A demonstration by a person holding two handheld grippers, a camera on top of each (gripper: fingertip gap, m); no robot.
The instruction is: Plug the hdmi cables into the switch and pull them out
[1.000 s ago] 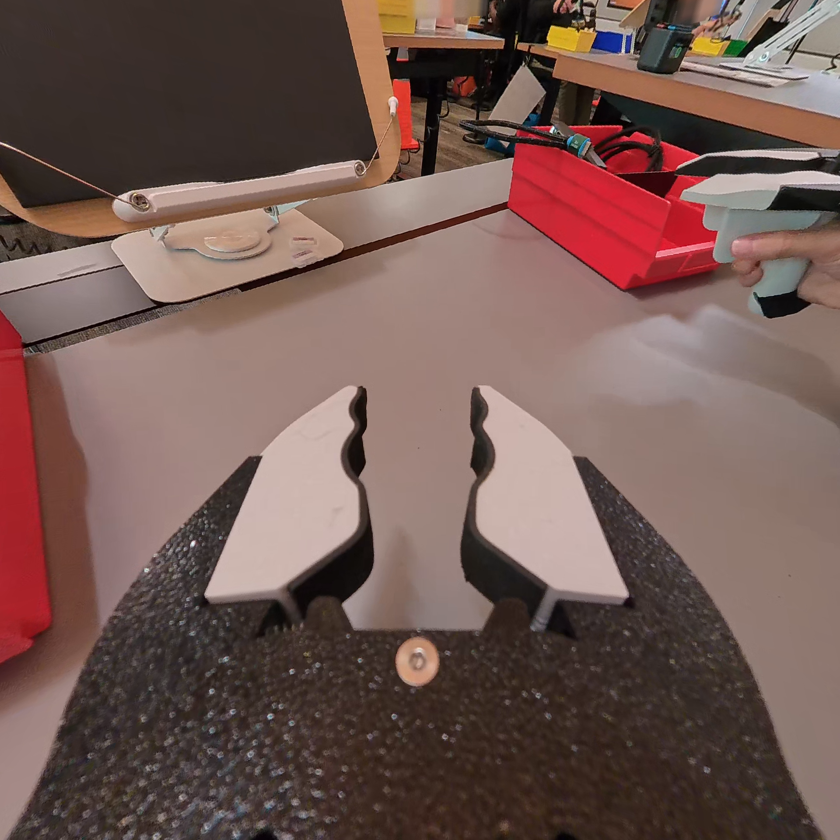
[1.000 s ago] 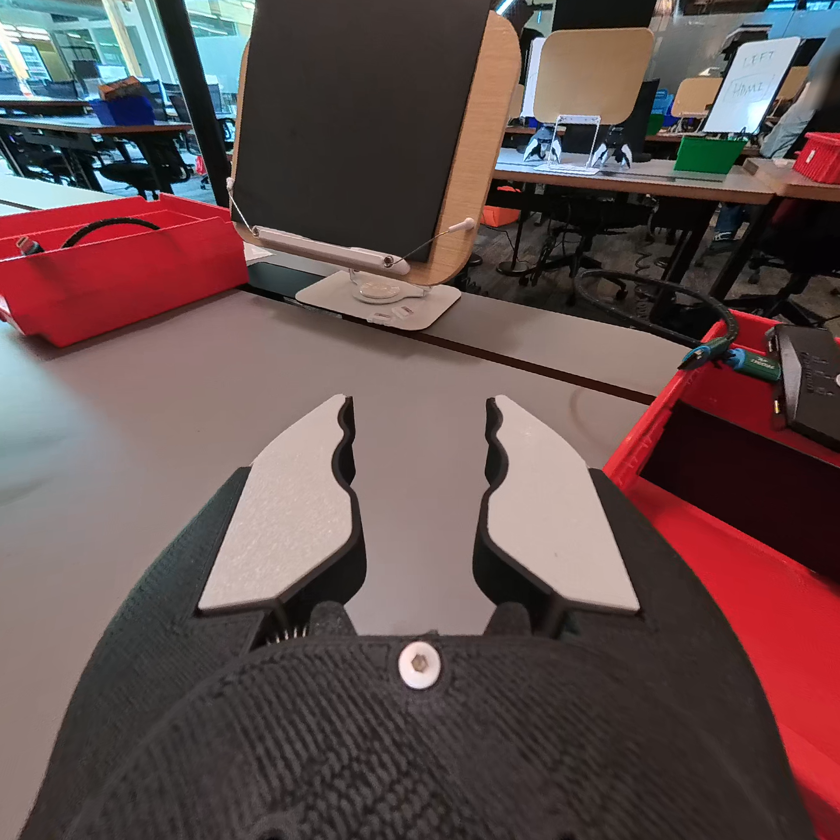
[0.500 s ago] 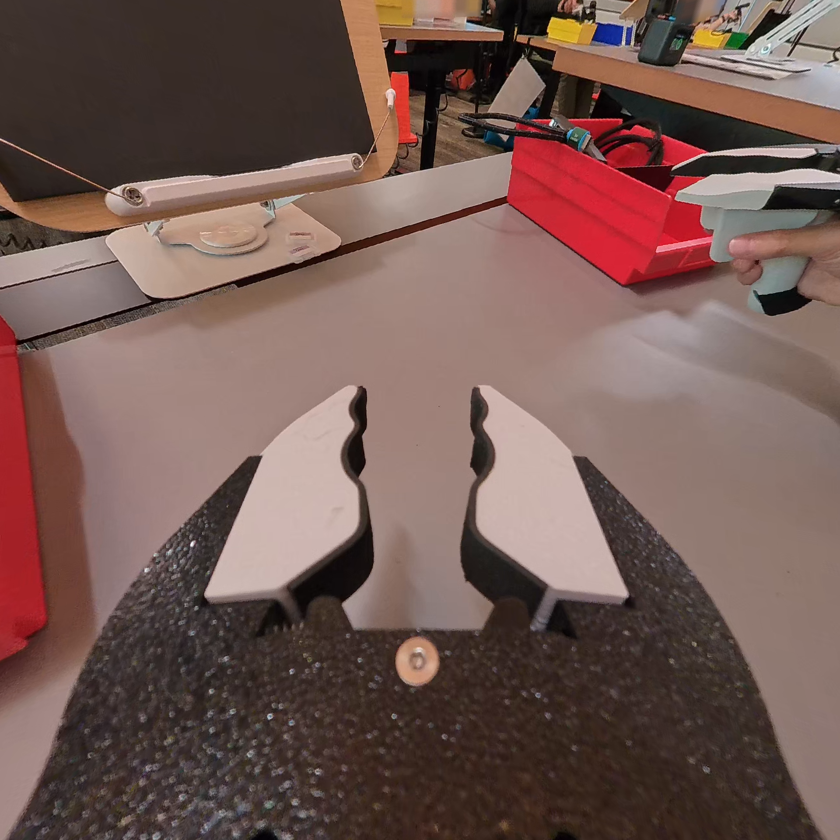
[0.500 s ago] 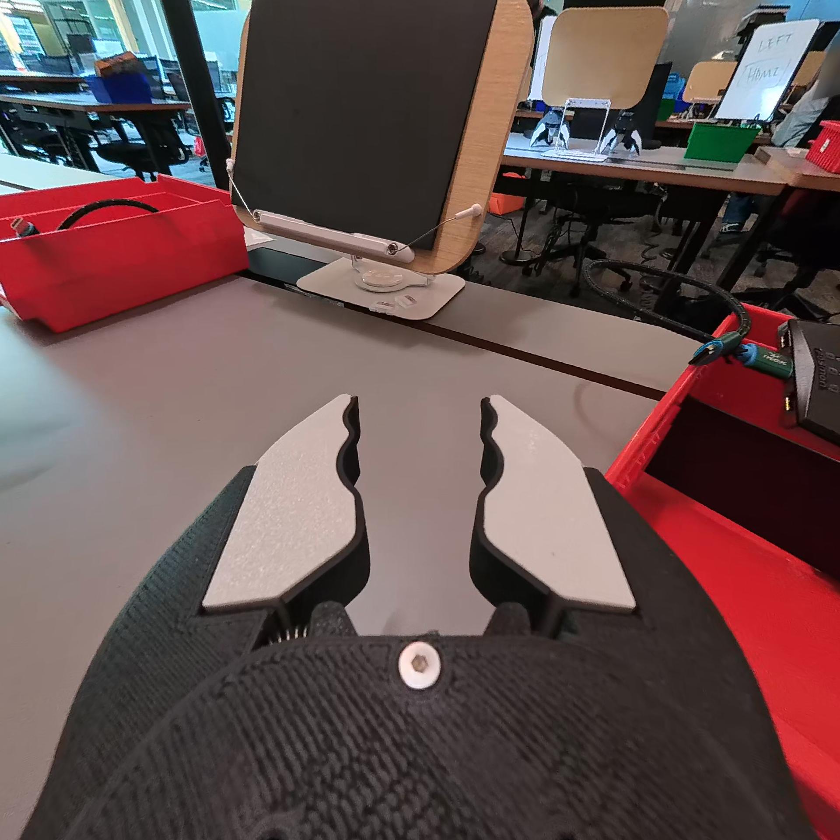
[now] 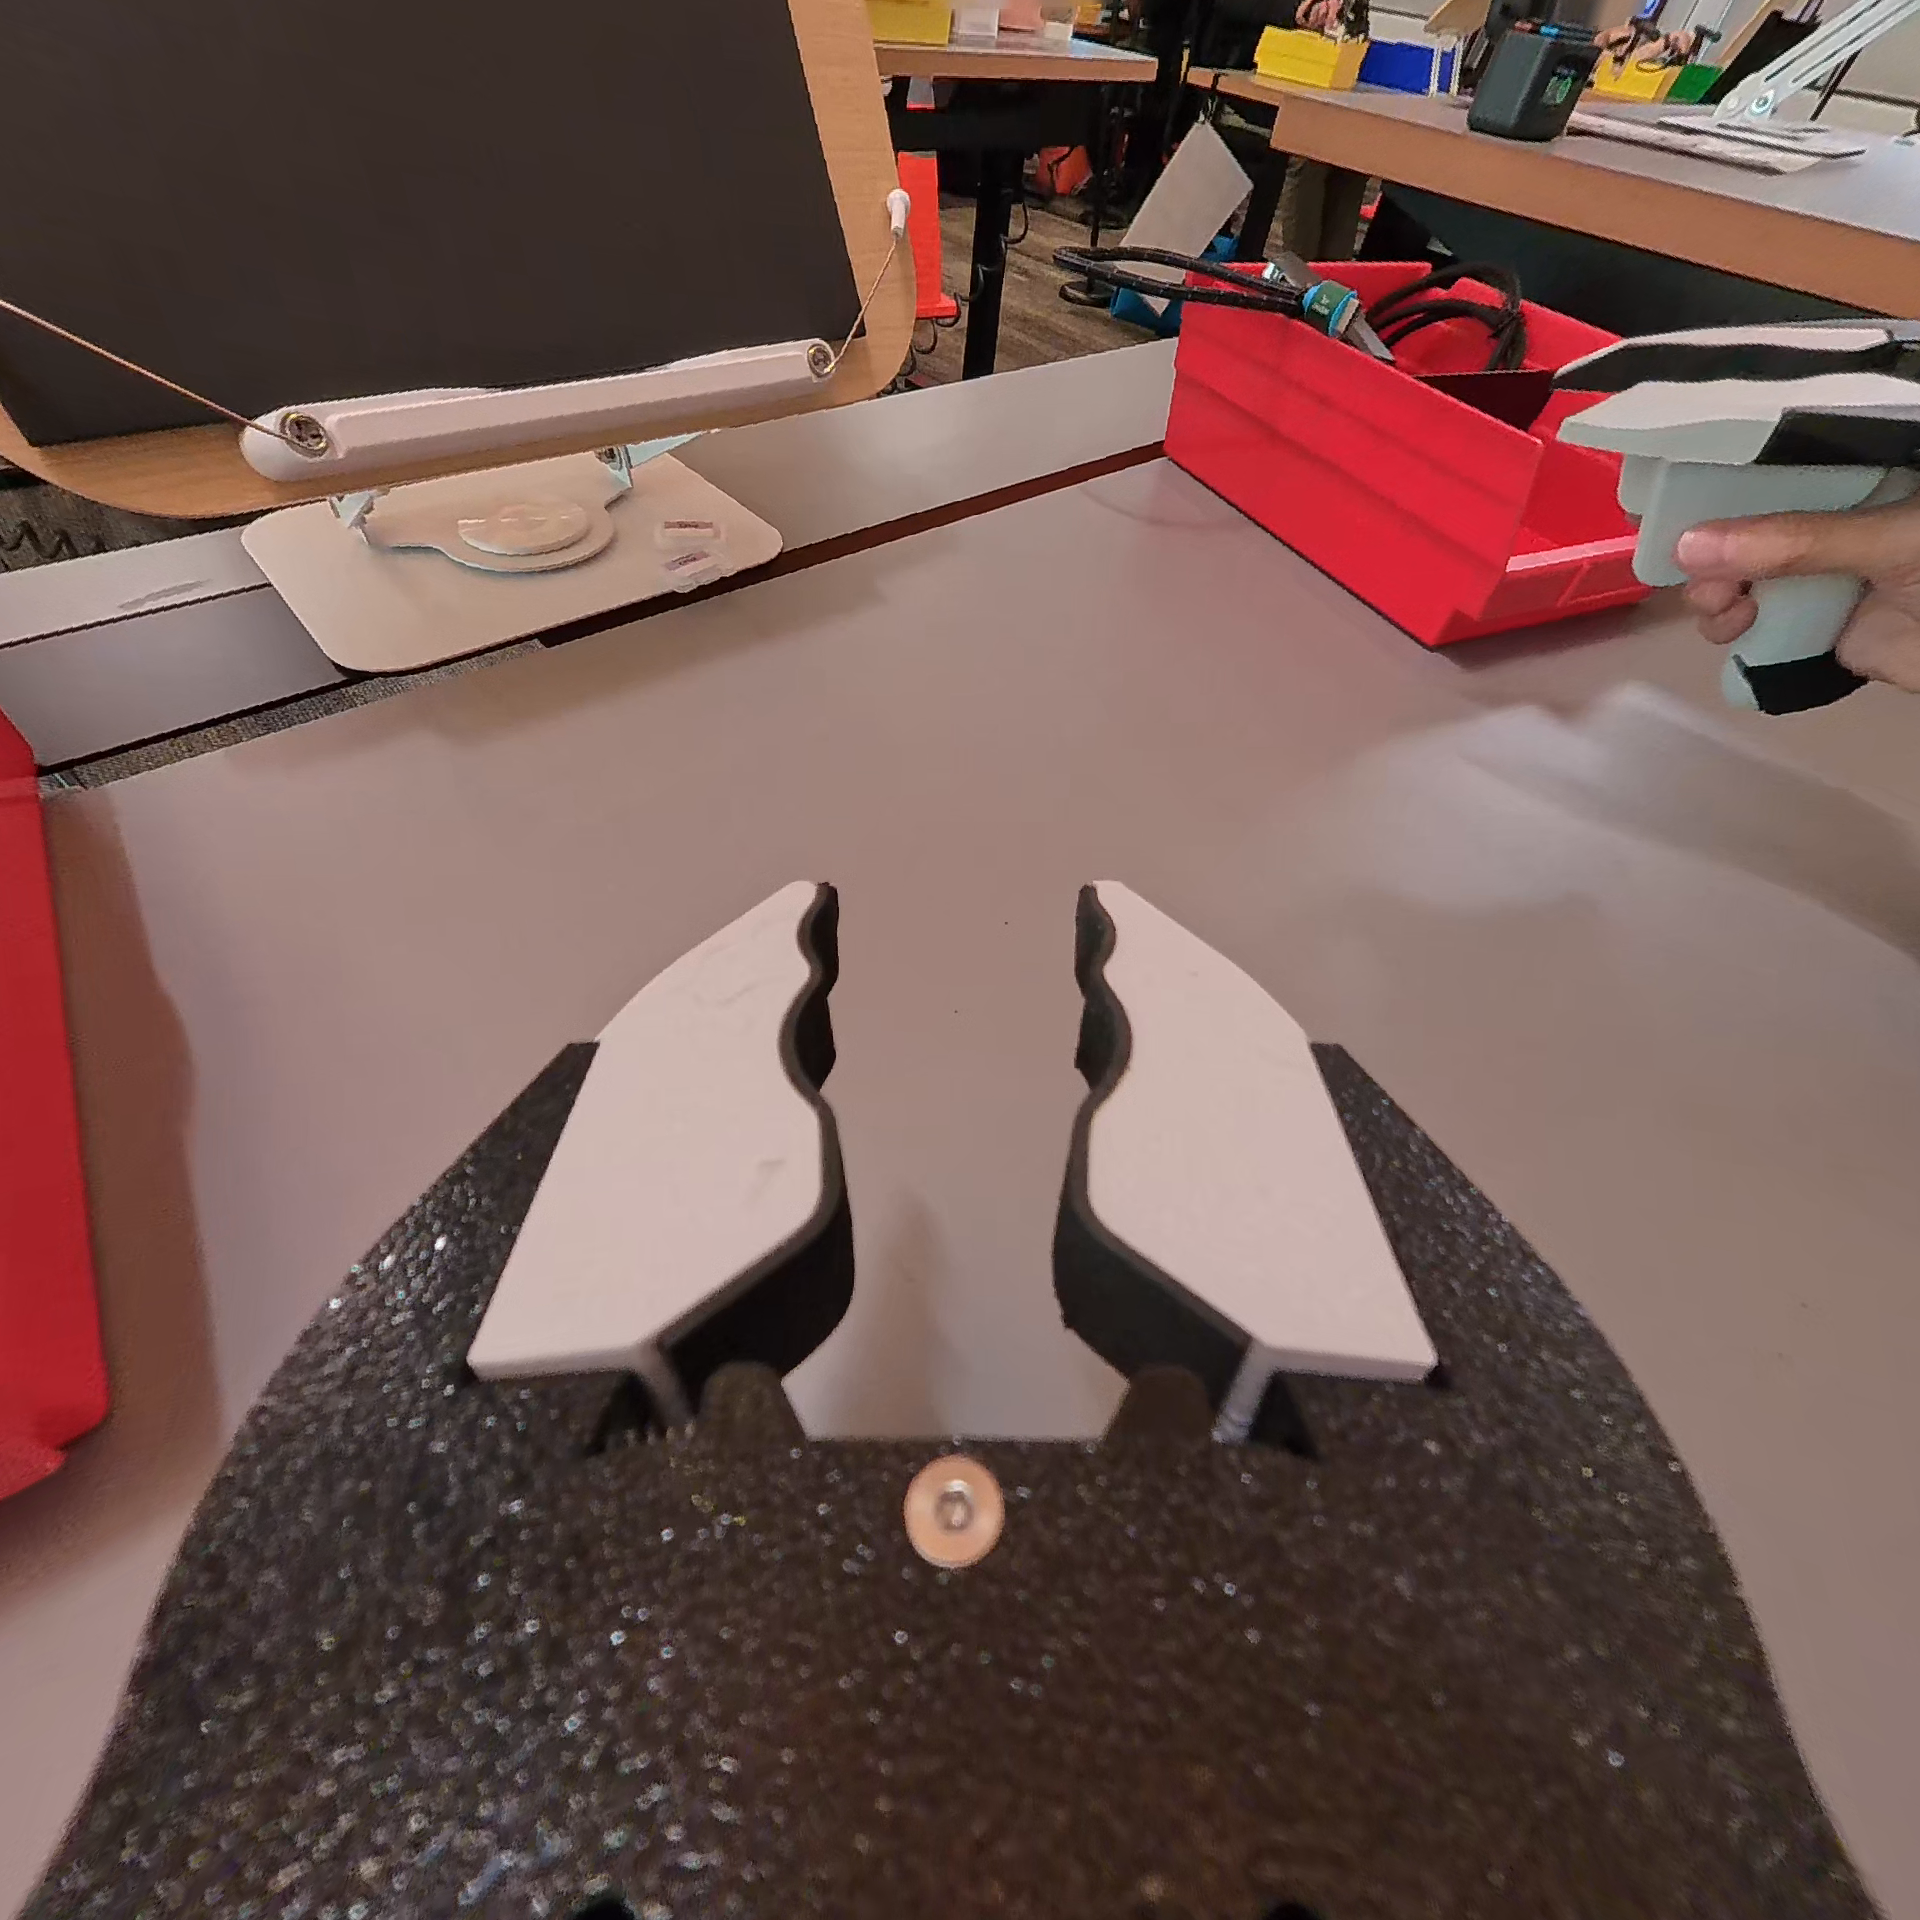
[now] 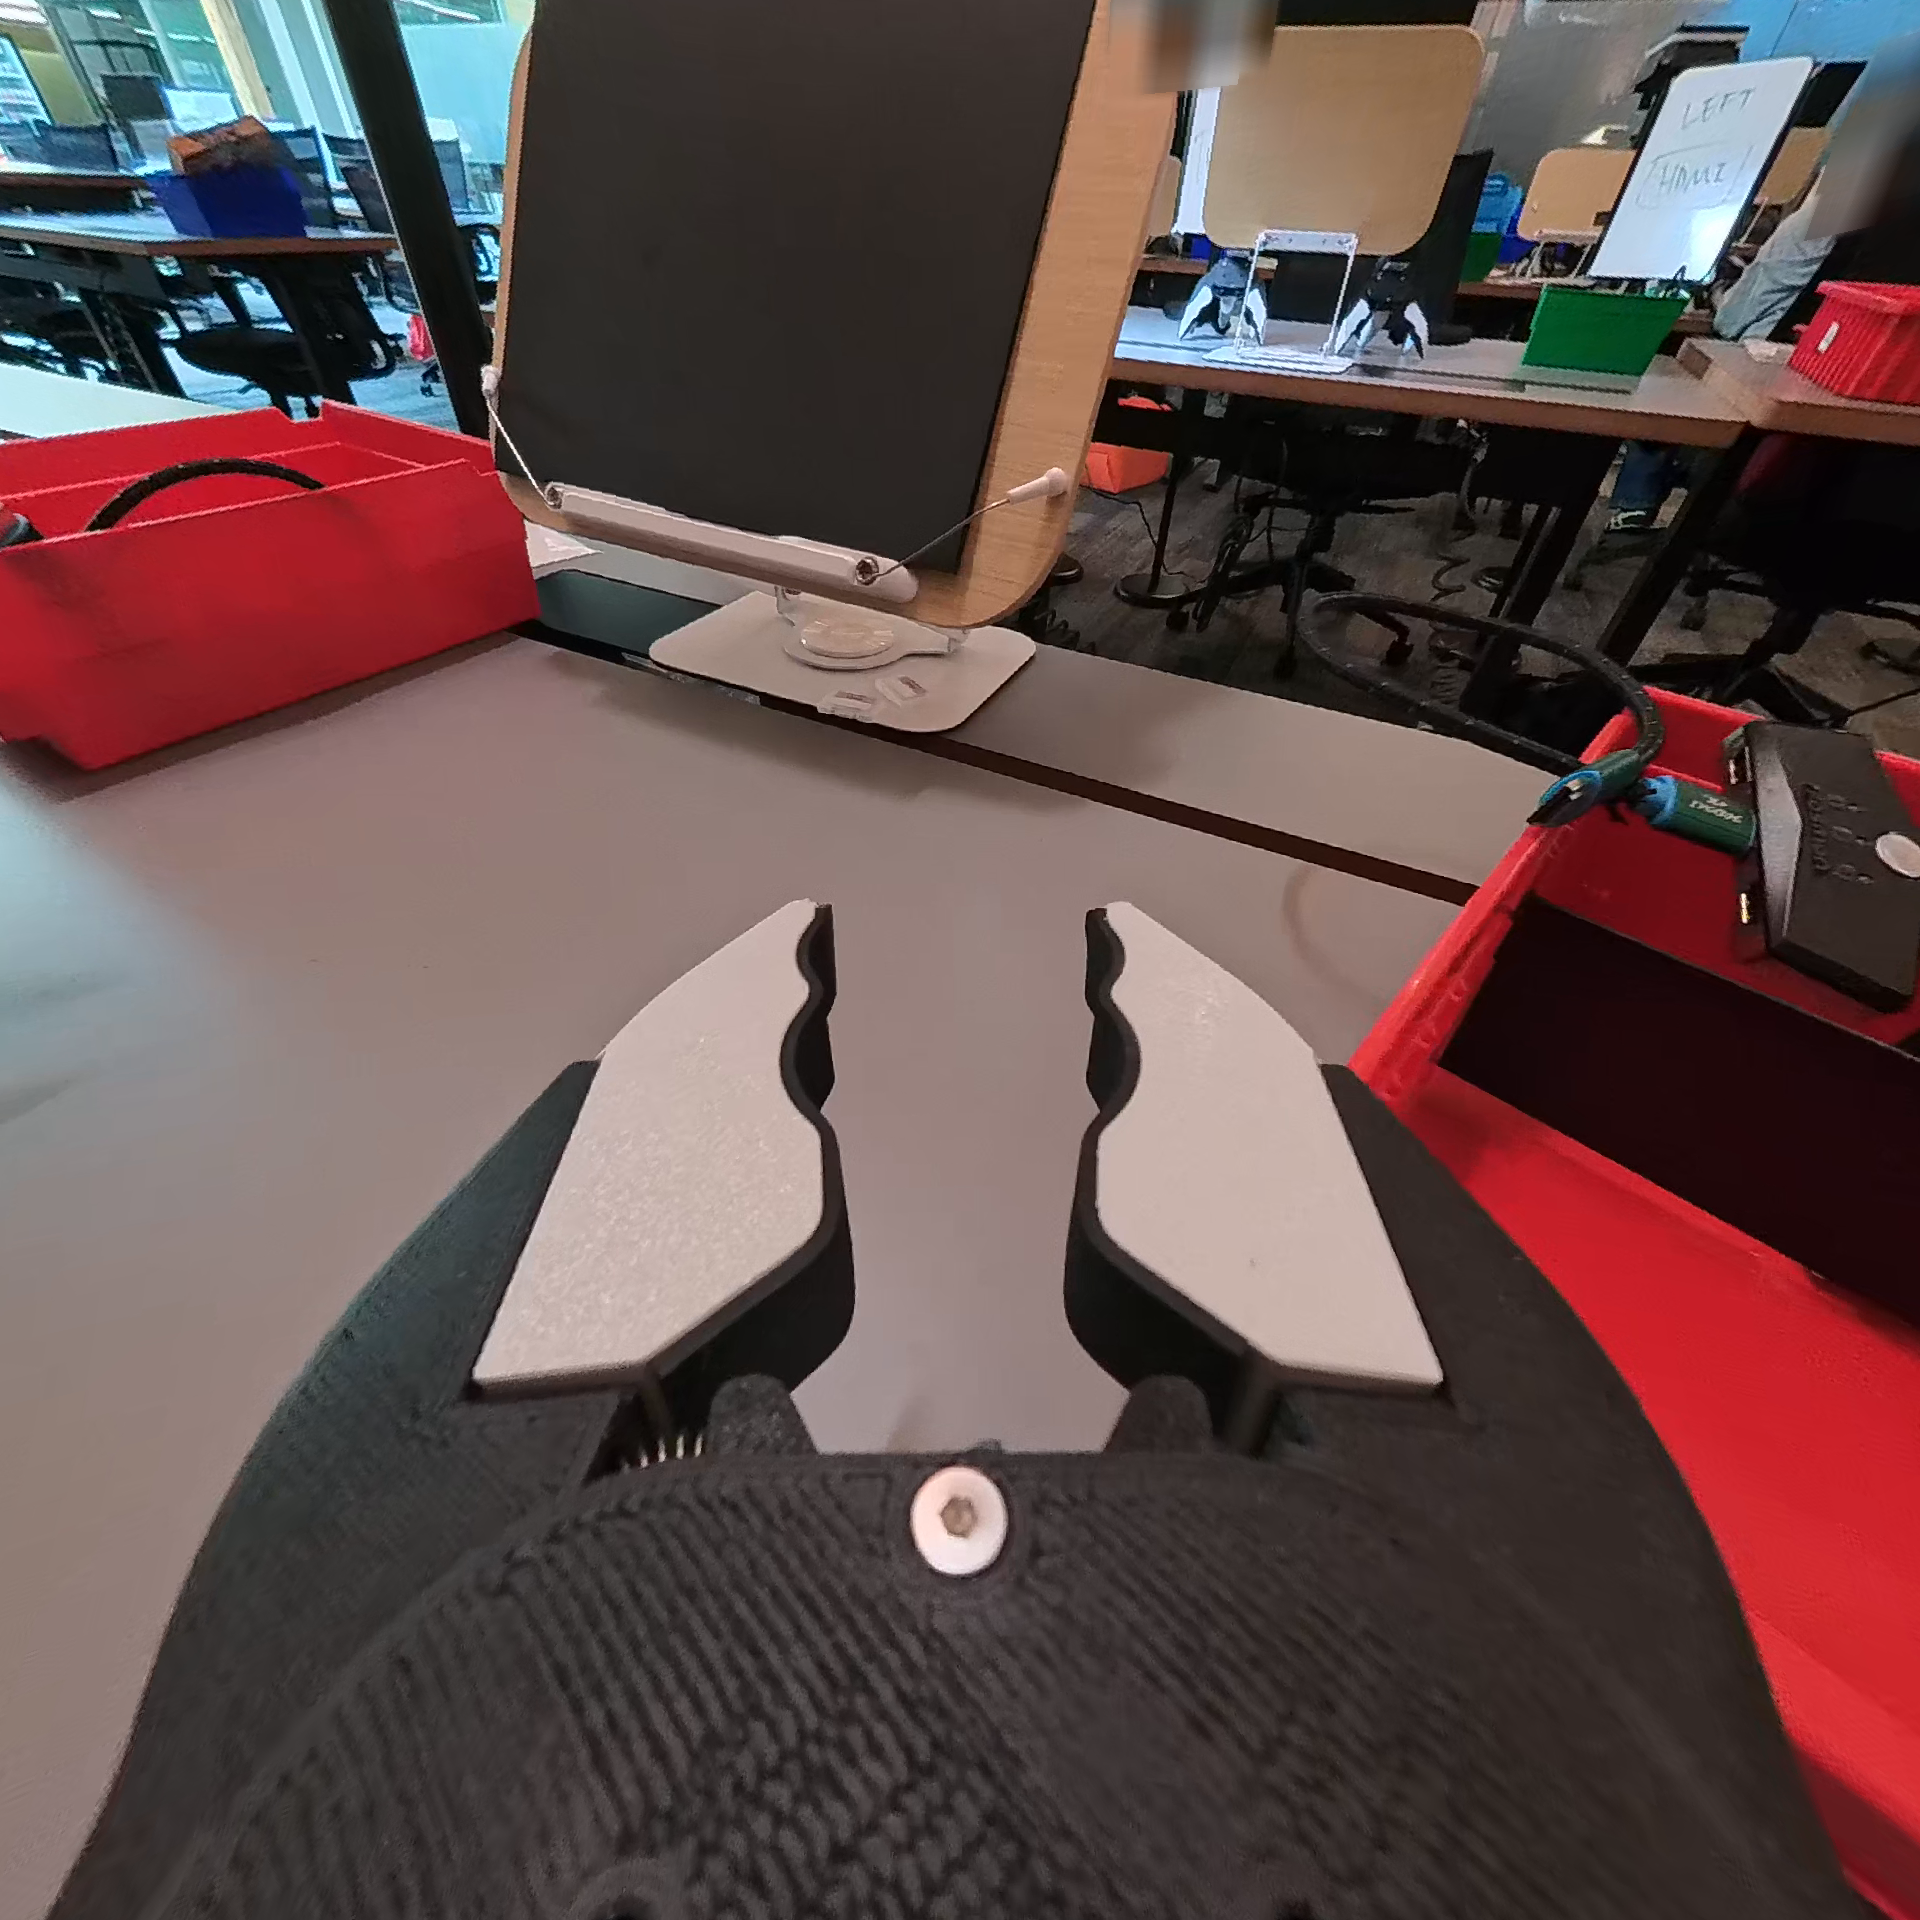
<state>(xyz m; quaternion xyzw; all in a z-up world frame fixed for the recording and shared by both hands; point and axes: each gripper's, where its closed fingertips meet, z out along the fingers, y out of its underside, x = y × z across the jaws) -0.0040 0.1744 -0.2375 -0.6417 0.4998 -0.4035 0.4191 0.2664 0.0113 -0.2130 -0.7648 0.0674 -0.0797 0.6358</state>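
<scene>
We see one black switch lying in the red bin at the right of the counter, propped against the bin's far part. One HDMI cable with a teal-collared plug rests on the bin's far-left corner, just beside the switch, its black cord looping off beyond the counter's far edge. In the left wrist view more black cord is coiled inside the same bin; we cannot count those cords. A second red bin stands at the far left, well apart from the first, with one black cable arching in it.

We hold two tools. Our left tool hangs over bare counter, its two fingers spread apart with nothing between them. Our right tool hangs near the right bin's left wall, fingers likewise parted and empty. In the left wrist view a hand grips the right tool's pale handle at the far right.

The counter is smooth grey. At its far side stands one dark panel with a wooden rim on a white base. Beyond lie more desks, chairs, a whiteboard, a green bin and another red basket.
</scene>
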